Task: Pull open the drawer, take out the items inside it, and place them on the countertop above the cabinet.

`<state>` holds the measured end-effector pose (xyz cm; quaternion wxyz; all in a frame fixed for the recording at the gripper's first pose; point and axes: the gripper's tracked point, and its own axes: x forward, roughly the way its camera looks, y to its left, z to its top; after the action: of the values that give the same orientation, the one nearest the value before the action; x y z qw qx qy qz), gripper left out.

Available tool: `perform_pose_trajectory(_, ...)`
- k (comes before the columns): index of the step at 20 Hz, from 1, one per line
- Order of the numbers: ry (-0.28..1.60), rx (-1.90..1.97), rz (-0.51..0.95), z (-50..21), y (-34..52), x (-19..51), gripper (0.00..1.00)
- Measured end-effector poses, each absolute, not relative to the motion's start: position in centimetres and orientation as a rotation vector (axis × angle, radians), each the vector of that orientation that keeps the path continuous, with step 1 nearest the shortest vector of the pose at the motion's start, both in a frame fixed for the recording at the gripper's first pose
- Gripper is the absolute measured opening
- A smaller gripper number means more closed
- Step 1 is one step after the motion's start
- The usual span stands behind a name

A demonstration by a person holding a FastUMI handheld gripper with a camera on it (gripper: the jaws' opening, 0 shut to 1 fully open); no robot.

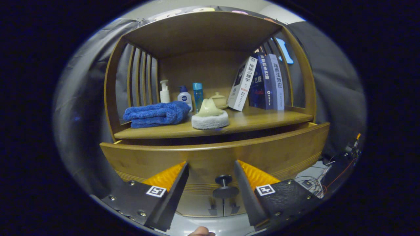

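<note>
The wooden cabinet's drawer (282, 147) stands pulled out a little, leaving a dark gap under the countertop (262, 123). Its inside is hidden behind the drawer front. A dark round knob (224, 185) sticks out of the drawer front. My gripper (211, 164) is open, low in front of the drawer. The knob sits between the two fingers, nearer the right one, and neither finger touches it. Nothing is held.
On the countertop lie a folded blue towel (156, 114), a cream-and-white scrubber (210, 116), three bottles (184, 96), a small lidded pot (219, 99) and leaning books (262, 82). A roof board (203, 31) closes the shelf above. Cables (315, 183) lie on the floor to the right.
</note>
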<state>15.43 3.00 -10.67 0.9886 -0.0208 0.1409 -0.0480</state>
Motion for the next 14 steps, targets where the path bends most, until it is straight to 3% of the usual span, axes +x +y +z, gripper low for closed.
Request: perform_pose_trajectory(14,0.259,-0.006,-0.084,-11.2,2.7,19.0,0.86)
